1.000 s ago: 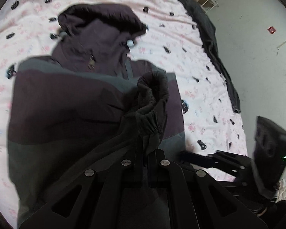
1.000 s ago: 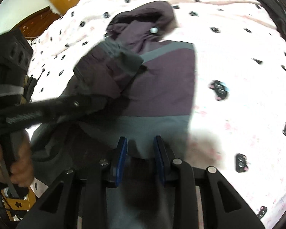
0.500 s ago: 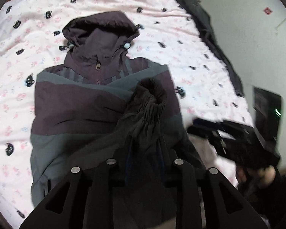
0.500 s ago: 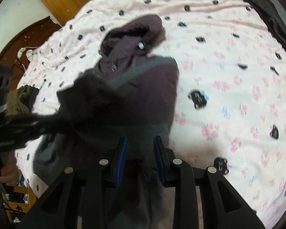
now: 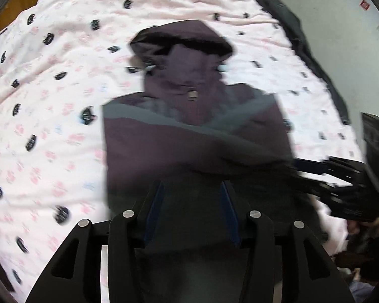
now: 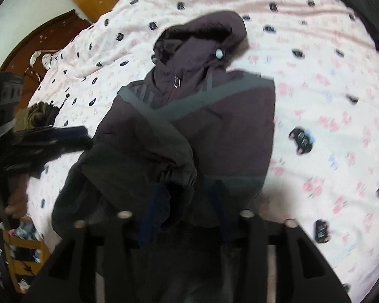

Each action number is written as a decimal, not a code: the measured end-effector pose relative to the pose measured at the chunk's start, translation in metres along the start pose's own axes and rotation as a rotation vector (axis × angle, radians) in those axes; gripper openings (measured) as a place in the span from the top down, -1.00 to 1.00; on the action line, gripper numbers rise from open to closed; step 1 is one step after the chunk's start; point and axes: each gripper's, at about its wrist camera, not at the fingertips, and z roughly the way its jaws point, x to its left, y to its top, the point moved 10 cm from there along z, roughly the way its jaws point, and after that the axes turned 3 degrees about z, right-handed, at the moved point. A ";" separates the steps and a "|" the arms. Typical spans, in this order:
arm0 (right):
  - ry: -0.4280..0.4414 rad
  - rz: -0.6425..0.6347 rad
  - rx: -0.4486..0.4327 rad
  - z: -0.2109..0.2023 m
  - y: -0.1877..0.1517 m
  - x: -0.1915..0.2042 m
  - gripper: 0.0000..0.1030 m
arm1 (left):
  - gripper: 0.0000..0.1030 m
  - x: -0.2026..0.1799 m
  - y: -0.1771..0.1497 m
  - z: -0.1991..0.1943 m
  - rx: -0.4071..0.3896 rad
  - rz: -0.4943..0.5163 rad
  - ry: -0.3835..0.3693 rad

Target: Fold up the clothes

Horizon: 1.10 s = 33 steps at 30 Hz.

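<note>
A purple and grey hooded jacket (image 5: 189, 131) lies front up on the pink patterned bedspread (image 5: 50, 101), hood at the far end, both sleeves folded across its chest. My left gripper (image 5: 192, 202) is open and empty above the jacket's lower hem. The jacket also shows in the right wrist view (image 6: 214, 126). My right gripper (image 6: 189, 202) is open over the folded sleeve cuff (image 6: 174, 166) and holds nothing. Each gripper shows at the edge of the other's view, the right gripper (image 5: 341, 176) and the left gripper (image 6: 38, 139).
A dark garment (image 5: 303, 38) runs along the bed's far right edge by a grey wall. A folded olive garment (image 6: 35, 118) lies on the bed at left. A wooden headboard (image 6: 45, 40) and wardrobe stand behind. A chair with clutter (image 6: 20, 252) stands beside the bed.
Both grippers have opened and let go of the sleeves, which now lie across the jacket's chest. Both grippers have pulled back toward the hem.
</note>
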 end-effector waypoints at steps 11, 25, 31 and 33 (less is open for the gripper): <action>-0.005 -0.075 -0.130 0.000 0.047 0.014 0.55 | 0.20 0.032 0.006 0.015 -0.054 -0.088 -0.008; -0.075 -0.164 -0.098 0.006 0.056 0.030 0.33 | 0.20 0.032 -0.001 0.055 0.043 -0.085 -0.029; -0.129 -0.131 0.053 0.050 0.041 0.002 0.33 | 0.20 0.033 -0.004 0.062 0.057 -0.095 -0.057; -0.128 -0.120 0.071 0.048 0.043 0.000 0.33 | 0.20 0.032 -0.002 0.061 0.059 -0.091 -0.052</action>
